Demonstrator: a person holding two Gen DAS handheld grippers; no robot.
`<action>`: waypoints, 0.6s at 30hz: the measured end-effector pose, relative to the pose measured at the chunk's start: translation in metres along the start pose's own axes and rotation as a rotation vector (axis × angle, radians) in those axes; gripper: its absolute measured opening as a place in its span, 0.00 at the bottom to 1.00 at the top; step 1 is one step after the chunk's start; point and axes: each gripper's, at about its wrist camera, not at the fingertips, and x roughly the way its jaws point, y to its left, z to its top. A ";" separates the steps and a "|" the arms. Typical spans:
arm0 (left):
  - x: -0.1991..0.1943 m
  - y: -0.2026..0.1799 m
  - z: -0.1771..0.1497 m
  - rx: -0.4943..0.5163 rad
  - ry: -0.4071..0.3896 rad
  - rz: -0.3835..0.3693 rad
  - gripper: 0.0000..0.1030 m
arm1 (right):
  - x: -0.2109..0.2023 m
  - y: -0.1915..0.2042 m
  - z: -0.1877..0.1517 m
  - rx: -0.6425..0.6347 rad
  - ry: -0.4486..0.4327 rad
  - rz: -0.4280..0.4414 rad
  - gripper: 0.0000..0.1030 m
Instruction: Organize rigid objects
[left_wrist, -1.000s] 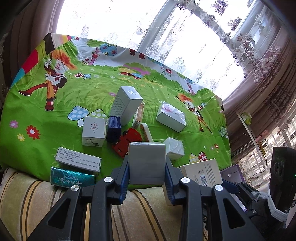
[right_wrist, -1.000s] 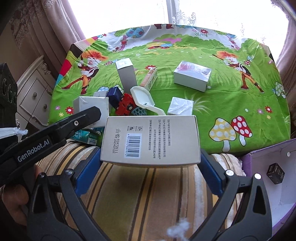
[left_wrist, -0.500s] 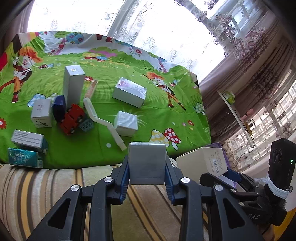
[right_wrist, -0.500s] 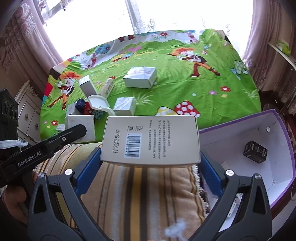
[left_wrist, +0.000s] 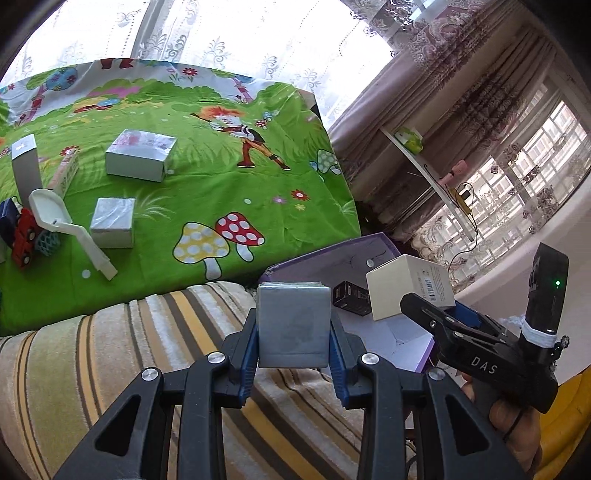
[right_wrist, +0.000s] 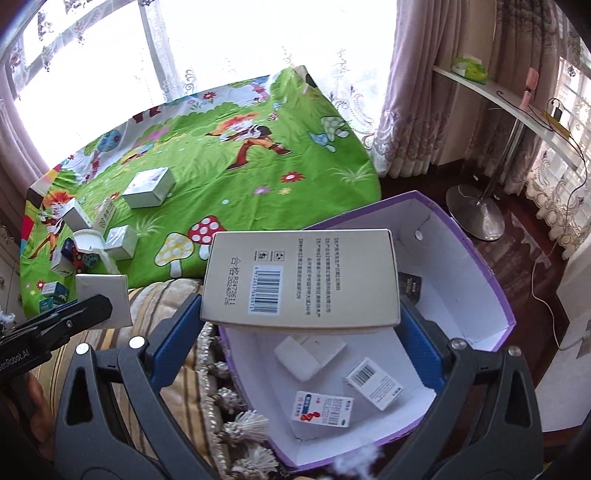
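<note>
My left gripper (left_wrist: 294, 325) is shut on a small grey box (left_wrist: 293, 325), held above the striped sofa edge just left of the purple bin (left_wrist: 325, 258). My right gripper (right_wrist: 301, 314) is shut on a wide cream box with a barcode (right_wrist: 301, 280), hanging over the open purple bin (right_wrist: 480, 280). In the left wrist view that cream box (left_wrist: 408, 286) and the right gripper's arm sit at the right. Inside the bin lie a black box (right_wrist: 410, 288), a white block (right_wrist: 308, 352) and two small printed cartons (right_wrist: 373, 382).
On the green cartoon cloth (left_wrist: 221, 155) remain two silver boxes (left_wrist: 140, 155), a white scoop (left_wrist: 66, 229), a red toy car (left_wrist: 24, 236) and several small cartons at the left. A striped sofa cover (left_wrist: 129, 369) lies in front. A floor-lamp base (right_wrist: 476, 214) stands beyond the bin.
Both grippers swung right with their boxes, away from the cluttered cloth. The purple bin has come fully under the right gripper and beside the left one.
</note>
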 end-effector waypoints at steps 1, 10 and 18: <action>0.003 -0.006 0.000 0.011 0.003 -0.004 0.34 | -0.001 -0.005 0.000 0.006 -0.003 -0.011 0.97; 0.008 -0.040 0.002 0.127 0.000 -0.026 0.58 | -0.019 -0.038 0.004 0.061 -0.043 -0.084 0.97; -0.032 -0.007 -0.008 0.067 -0.045 0.050 0.61 | -0.029 -0.046 0.000 0.080 -0.026 -0.074 0.97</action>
